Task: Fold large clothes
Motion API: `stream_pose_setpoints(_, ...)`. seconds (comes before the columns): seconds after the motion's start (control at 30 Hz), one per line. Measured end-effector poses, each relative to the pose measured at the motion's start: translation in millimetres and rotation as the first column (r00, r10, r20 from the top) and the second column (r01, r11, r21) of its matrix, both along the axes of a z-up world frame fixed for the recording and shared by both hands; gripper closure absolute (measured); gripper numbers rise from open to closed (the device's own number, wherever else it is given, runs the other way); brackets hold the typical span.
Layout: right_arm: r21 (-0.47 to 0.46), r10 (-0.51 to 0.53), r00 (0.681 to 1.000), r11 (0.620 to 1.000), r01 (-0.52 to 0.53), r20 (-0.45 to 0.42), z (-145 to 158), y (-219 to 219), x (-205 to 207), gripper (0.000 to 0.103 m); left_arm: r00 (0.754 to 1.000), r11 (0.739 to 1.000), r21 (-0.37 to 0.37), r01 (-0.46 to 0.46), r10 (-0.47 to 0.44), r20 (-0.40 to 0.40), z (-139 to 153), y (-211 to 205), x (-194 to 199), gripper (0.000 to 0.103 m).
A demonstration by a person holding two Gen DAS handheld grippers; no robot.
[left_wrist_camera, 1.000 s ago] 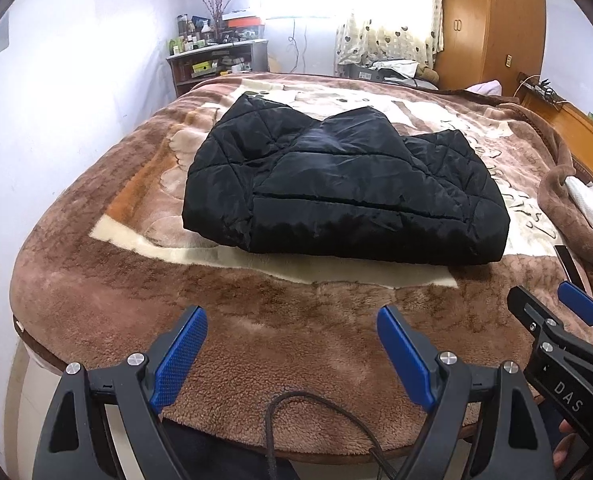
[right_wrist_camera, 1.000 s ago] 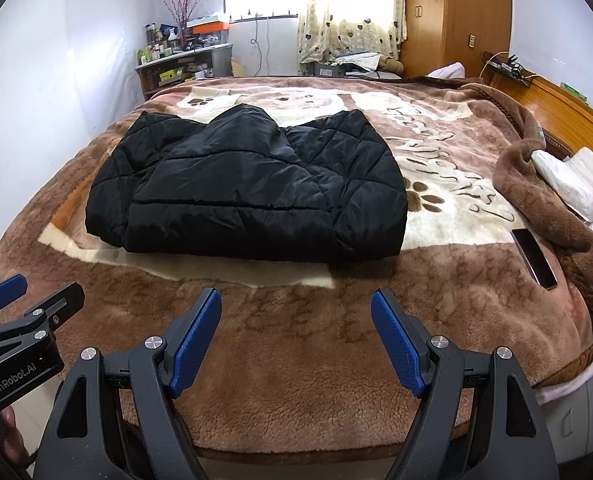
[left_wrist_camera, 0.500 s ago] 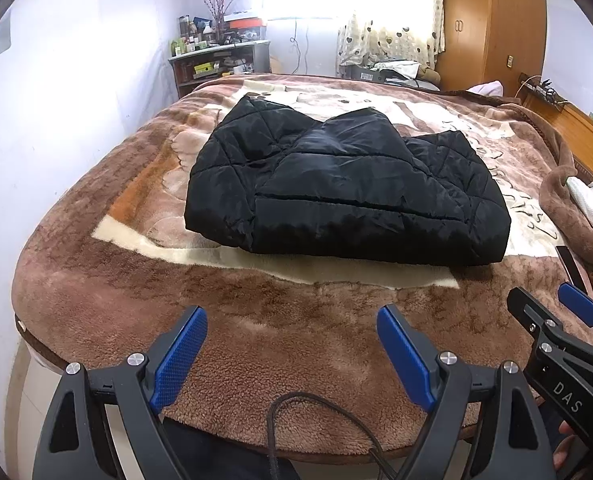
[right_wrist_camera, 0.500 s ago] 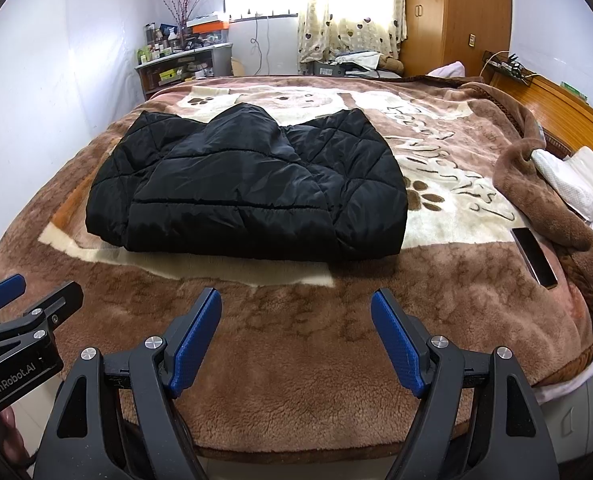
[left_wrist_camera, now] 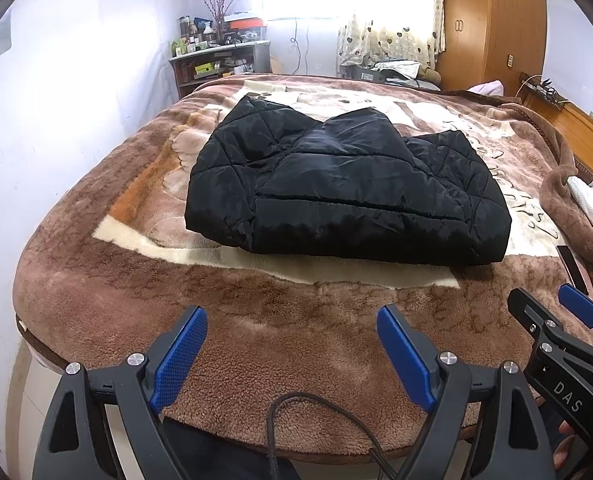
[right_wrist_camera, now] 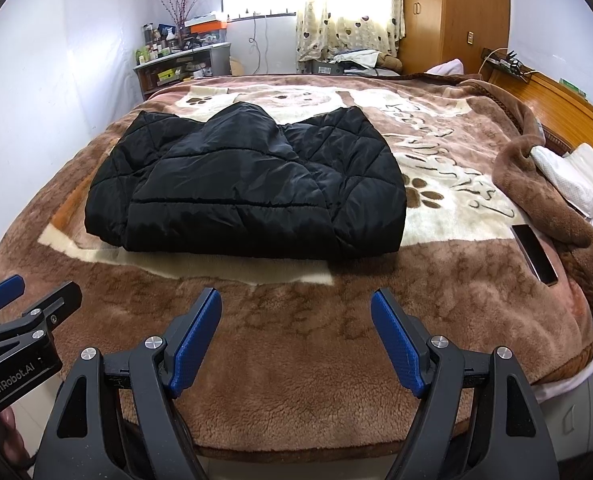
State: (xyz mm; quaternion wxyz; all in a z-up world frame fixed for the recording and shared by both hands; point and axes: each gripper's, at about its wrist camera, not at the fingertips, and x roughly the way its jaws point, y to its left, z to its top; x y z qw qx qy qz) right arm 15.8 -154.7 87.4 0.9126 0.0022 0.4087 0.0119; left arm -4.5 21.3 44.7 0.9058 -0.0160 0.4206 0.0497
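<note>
A black quilted jacket (left_wrist_camera: 348, 192) (right_wrist_camera: 248, 188) lies folded into a thick rectangle in the middle of the bed, on a brown and cream plush blanket (left_wrist_camera: 256, 340) (right_wrist_camera: 296, 348). My left gripper (left_wrist_camera: 292, 316) hovers above the near edge of the bed, well short of the jacket, its blue pads wide apart with nothing between them. My right gripper (right_wrist_camera: 296, 300) hangs beside it, also open and empty. Each gripper shows at the edge of the other's view: the right one (left_wrist_camera: 552, 308) and the left one (right_wrist_camera: 28, 288).
A dark phone (right_wrist_camera: 534, 254) lies on the blanket at the right. White pillows (right_wrist_camera: 576, 176) and a wooden headboard (right_wrist_camera: 568, 100) line the right side. A cluttered shelf (right_wrist_camera: 180, 66), curtained window and wardrobe (right_wrist_camera: 452, 16) stand at the far wall. A white wall runs along the left.
</note>
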Motion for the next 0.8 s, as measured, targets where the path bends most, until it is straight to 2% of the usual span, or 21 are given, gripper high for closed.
stream_pose_setpoints(0.8, 0.003, 0.000, 1.000, 1.000, 0.000, -0.005, -1.6, -3.0, -0.4, 0.026, 1.000, 1.000, 0.008, -0.001, 0.001, -0.005, -2.7, 1.6, 0.5, 0.016)
